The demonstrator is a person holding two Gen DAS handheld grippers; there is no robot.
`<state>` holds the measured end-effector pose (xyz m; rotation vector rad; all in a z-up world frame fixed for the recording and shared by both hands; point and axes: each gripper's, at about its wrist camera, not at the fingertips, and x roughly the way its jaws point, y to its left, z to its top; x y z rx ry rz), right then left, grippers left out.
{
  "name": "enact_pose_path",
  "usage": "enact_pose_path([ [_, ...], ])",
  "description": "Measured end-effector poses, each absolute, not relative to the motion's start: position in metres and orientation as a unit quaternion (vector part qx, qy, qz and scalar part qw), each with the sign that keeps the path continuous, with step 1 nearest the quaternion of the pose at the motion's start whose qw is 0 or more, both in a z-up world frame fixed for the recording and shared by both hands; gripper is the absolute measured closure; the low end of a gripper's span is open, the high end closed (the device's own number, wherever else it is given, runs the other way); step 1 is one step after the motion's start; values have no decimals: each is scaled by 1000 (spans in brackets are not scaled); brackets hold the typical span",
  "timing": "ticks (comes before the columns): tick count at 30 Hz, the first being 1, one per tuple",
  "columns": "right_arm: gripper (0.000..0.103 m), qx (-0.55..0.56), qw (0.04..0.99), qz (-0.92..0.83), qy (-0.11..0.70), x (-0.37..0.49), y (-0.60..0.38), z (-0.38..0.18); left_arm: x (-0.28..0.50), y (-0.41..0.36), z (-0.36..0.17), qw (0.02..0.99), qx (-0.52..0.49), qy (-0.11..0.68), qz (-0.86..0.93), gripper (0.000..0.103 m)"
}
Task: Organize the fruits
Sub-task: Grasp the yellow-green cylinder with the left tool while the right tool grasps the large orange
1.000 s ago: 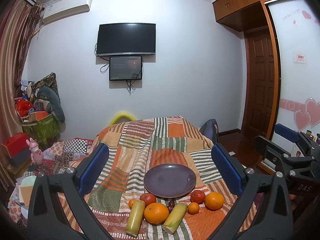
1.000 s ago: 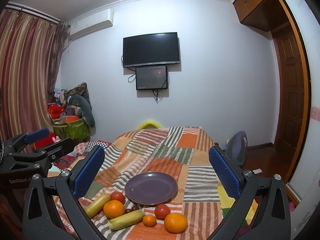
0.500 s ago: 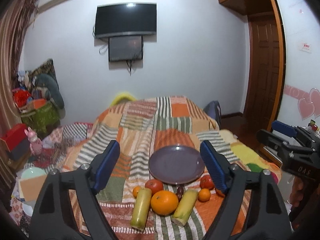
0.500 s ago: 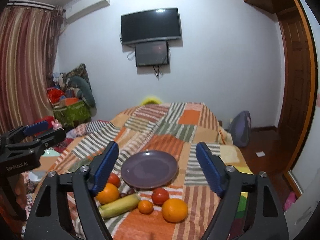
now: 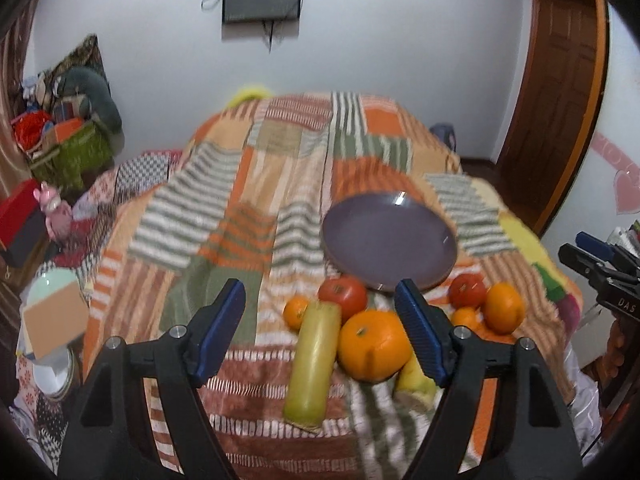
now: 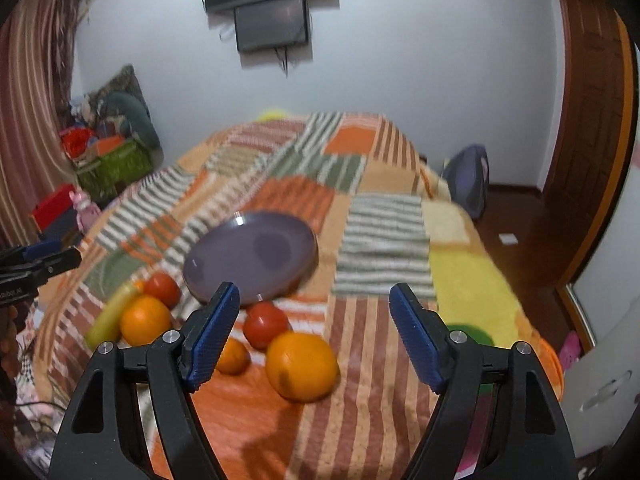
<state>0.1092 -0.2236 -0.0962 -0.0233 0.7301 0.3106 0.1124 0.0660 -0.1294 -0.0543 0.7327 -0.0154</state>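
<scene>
A purple plate [image 5: 390, 240] lies bare on the striped patchwork blanket; it also shows in the right wrist view [image 6: 252, 256]. In front of it lie a yellow-green stalk [image 5: 314, 362], a big orange [image 5: 374, 344], a red tomato [image 5: 343, 294], a small orange [image 5: 296, 312], a second stalk [image 5: 414, 384], another tomato [image 5: 467, 290] and an orange [image 5: 503, 307]. My left gripper [image 5: 320, 332] is open above the stalk and big orange. My right gripper [image 6: 314, 334] is open above an orange [image 6: 302, 366] and a tomato [image 6: 266, 324].
The blanket [image 5: 248, 208] covers the whole surface and drops off at its edges. A green basket with clutter [image 5: 68, 148] and a red box [image 5: 18, 216] stand on the left. A wooden door [image 5: 560, 92] is on the right. A backpack [image 6: 468, 184] sits on the floor.
Both grippers have moved forward and tipped down towards the fruit, which now looks much larger. Both remain open. The fruit and plate have not moved.
</scene>
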Motion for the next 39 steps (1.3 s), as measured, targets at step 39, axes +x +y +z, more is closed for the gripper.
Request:
enact_pose_path([
  [39, 40, -6, 845, 189, 500, 137, -213, -176, 136, 78, -208, 878, -73, 471, -52, 67],
])
